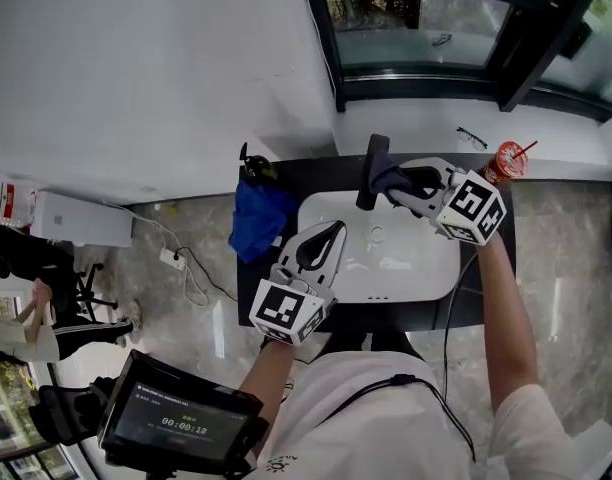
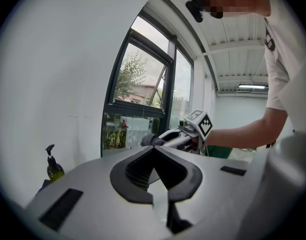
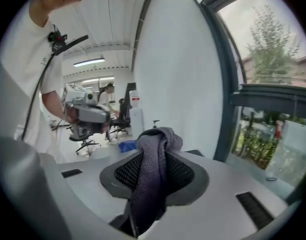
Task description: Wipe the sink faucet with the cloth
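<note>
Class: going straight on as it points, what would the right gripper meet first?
Probably the black sink faucet, just ahead of the right gripper and its gripped dark grey cloth in the head view; relative height is unclear.

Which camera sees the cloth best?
The right gripper view: the dark cloth fills the middle, pinched between the right gripper's jaws. The head view shows it small by the faucet; the left gripper view catches only a bunched end far off.
</note>
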`<state>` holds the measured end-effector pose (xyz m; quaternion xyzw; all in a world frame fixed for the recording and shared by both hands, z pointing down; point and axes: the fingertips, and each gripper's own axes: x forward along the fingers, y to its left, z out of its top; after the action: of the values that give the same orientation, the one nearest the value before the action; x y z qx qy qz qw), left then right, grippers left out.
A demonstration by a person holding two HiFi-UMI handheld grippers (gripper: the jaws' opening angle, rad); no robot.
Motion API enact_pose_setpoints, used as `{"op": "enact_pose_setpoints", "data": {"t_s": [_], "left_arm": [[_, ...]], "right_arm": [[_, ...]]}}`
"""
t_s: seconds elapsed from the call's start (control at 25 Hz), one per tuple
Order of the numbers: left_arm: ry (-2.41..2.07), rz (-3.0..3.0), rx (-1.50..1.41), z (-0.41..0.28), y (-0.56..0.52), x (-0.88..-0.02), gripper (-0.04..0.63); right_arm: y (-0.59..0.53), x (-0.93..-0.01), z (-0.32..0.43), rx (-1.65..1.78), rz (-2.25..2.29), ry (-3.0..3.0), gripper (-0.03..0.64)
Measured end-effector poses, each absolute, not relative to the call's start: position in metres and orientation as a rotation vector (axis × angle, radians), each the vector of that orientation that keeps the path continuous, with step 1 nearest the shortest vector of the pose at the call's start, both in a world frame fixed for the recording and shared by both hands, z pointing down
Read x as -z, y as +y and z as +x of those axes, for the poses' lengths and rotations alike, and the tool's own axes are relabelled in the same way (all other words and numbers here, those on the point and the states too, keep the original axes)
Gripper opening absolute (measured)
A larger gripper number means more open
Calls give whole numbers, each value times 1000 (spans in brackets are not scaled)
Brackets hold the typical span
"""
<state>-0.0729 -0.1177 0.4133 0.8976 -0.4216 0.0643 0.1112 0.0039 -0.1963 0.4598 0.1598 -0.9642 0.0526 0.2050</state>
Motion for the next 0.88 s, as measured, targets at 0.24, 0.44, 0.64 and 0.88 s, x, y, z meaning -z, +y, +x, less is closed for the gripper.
{"op": "enact_pose_setpoints", "data": {"t_s": [0.24, 0.44, 0.64, 0.88], "left_arm": [[-1247, 2643, -192, -73, -122, -412, -6], [-1251, 2642, -191, -73, -123, -411, -6], [-1248, 2640, -199, -69, -124, -411, -6], [-1244, 2649, -199, -65, -125, -408, -6]], "right_arm": [[-148, -532, -31, -153, 106, -2459, 121], [-156, -550, -38, -213, 123, -2388, 121], [-176, -558, -34, -252, 177, -2304, 120], [-222, -558, -14, -292, 416, -2292, 120]]}}
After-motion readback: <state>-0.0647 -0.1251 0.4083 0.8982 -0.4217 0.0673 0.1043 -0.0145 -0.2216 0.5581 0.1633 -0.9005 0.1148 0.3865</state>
